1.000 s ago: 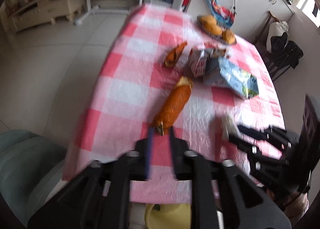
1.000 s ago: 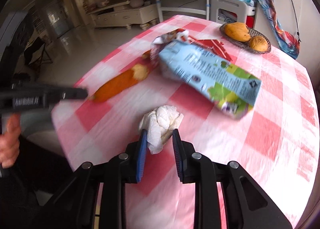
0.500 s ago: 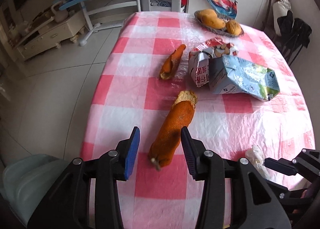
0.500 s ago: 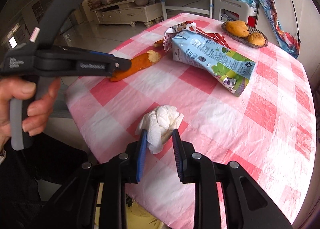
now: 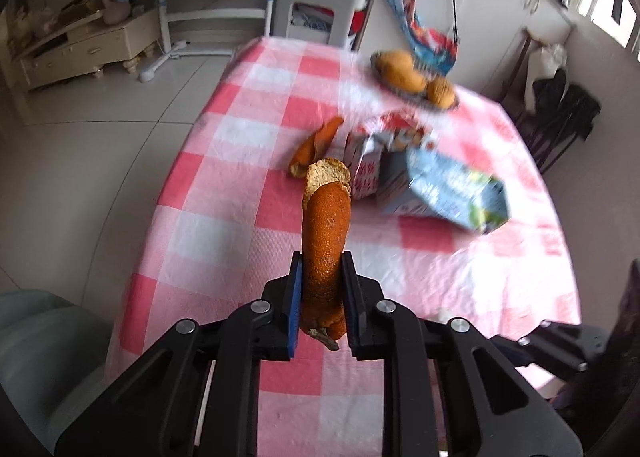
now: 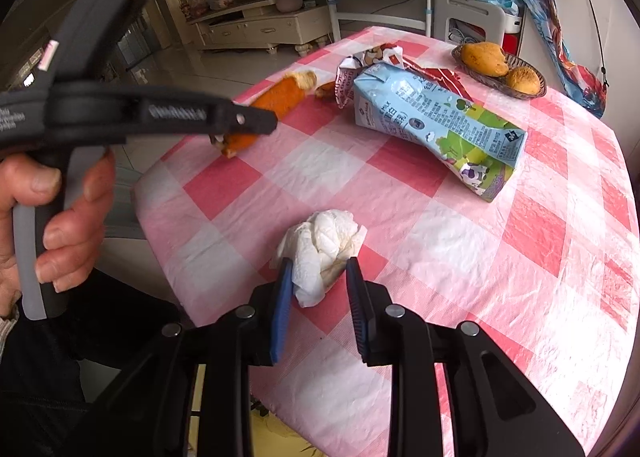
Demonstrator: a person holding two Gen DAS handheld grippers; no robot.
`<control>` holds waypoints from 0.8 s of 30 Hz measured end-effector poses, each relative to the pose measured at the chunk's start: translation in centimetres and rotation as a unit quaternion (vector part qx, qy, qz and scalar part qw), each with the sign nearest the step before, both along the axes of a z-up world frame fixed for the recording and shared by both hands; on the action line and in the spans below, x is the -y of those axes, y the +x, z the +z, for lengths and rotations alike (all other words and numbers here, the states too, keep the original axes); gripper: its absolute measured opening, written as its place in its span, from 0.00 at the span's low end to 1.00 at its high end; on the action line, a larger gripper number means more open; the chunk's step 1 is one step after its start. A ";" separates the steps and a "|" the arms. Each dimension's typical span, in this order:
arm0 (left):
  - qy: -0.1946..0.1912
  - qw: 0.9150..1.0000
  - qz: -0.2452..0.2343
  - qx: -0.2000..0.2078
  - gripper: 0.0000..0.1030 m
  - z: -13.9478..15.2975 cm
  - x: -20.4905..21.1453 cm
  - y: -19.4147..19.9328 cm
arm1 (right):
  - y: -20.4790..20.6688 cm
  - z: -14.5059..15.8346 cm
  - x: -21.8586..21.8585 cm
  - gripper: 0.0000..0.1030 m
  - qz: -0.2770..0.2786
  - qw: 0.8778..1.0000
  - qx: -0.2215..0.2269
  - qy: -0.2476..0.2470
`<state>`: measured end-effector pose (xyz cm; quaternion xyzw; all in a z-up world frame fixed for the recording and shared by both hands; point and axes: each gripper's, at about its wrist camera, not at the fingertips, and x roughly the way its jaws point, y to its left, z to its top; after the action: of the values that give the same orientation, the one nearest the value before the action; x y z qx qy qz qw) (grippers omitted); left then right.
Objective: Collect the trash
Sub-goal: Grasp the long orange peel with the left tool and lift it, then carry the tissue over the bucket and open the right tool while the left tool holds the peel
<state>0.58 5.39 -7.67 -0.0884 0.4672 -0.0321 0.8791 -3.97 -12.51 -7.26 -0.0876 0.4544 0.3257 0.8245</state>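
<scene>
My left gripper [image 5: 320, 293] is shut on a long orange peel [image 5: 325, 233] and holds it above the pink checked tablecloth [image 5: 224, 225]; the peel also shows in the right wrist view [image 6: 276, 101], beside the left gripper's fingers [image 6: 248, 121]. My right gripper [image 6: 318, 289] is shut on a crumpled white tissue [image 6: 324, 241] near the table's front edge. A second orange peel [image 5: 316, 145], a torn red-white carton [image 5: 368, 161] and a flattened blue milk carton [image 6: 440, 117] lie mid-table.
A wicker basket of fruit [image 6: 500, 65] stands at the table's far side. A white chair [image 5: 320, 9], a blue desk and a cream cabinet [image 5: 92, 45] stand beyond. A grey-green bin [image 5: 36, 353] is at lower left, below the table edge.
My left gripper has closed on the long orange peel and lifted it off the cloth. The right gripper still holds the tissue in about the same place.
</scene>
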 end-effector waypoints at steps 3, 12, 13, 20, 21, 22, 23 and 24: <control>-0.003 1.000 0.000 0.007 0.17 0.4 0.2 -0.5 | -0.1 0.3 0.2 0.26 0.004 1.000 -0.001 0.012; 0.022 1.000 0.001 0.019 0.17 1.0 0.8 -2.0 | -2.3 1.7 -0.6 0.28 0.058 0.998 0.013 0.027; 0.023 1.000 0.001 0.020 0.17 1.1 0.7 -2.3 | -2.6 1.8 -0.7 0.28 0.064 0.997 0.014 0.027; 0.022 0.999 0.004 0.033 0.17 2.0 0.5 -3.7 | -6.9 1.3 -1.0 0.28 0.106 0.994 0.013 0.019; 0.022 0.999 0.003 0.034 0.17 2.0 0.6 -3.8 | -7.4 1.3 -1.1 0.28 0.111 0.994 0.013 0.015; 0.023 0.999 0.001 0.037 0.17 2.2 0.7 -4.1 | -8.1 1.2 -1.1 0.28 0.118 0.993 0.013 0.012; 0.024 0.999 -0.001 0.039 0.17 2.3 0.8 -4.4 | -8.7 1.1 -1.0 0.28 0.123 0.992 0.012 0.009; 0.025 0.999 -0.003 0.041 0.17 2.4 0.9 -4.7 | -9.3 1.0 -1.0 0.28 0.128 0.992 0.010 0.005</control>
<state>-4.12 4.46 -5.26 -0.0634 0.4315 -0.0268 0.8995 -13.27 -11.47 -6.27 -0.1439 0.4298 0.4298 0.7809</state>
